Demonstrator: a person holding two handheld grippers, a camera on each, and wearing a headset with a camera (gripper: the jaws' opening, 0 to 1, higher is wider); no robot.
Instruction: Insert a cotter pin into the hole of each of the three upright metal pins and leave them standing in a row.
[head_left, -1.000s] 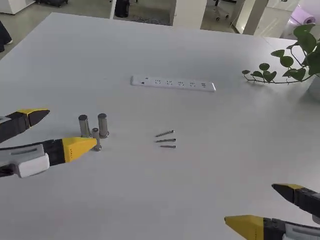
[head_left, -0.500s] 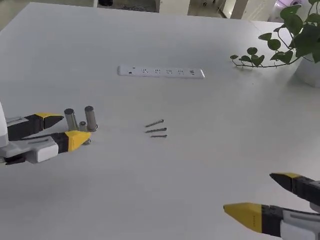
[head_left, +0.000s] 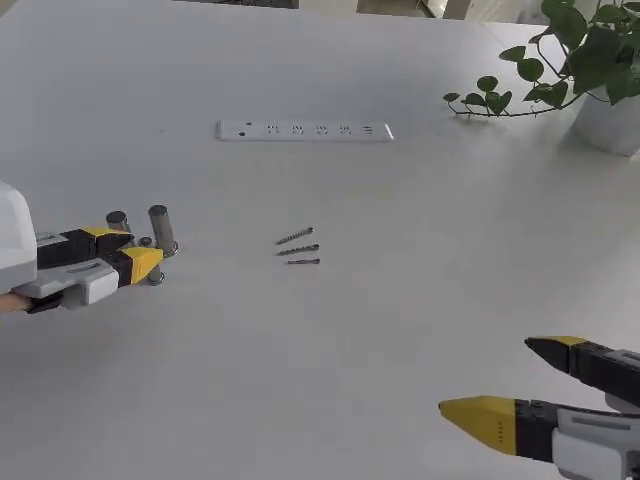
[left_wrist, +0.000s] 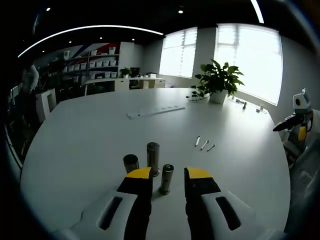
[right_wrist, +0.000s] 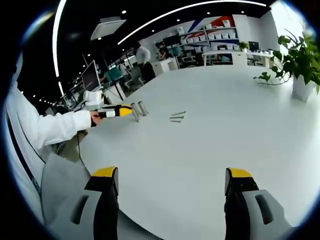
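My left gripper (head_left: 135, 250) has come in on the cluster of three metal pins (head_left: 159, 229). A second ago its jaws stood wide and short of them. Now they are narrowed to either side of the nearest pin (left_wrist: 166, 176). In the left gripper view a sliver of table (head_left: 400, 250) shows on each side of that pin, so I judge it bracketed, not yet pinched. The two other pins stand upright just behind it. My right gripper (head_left: 500, 378) stays spread wide, low at the near edge. It is well apart from the three cotter pins (head_left: 297, 248), which lie side by side, untouched, between the two grippers. By my reading the task is at its first step: steadying one pin, with no hole yet filled.
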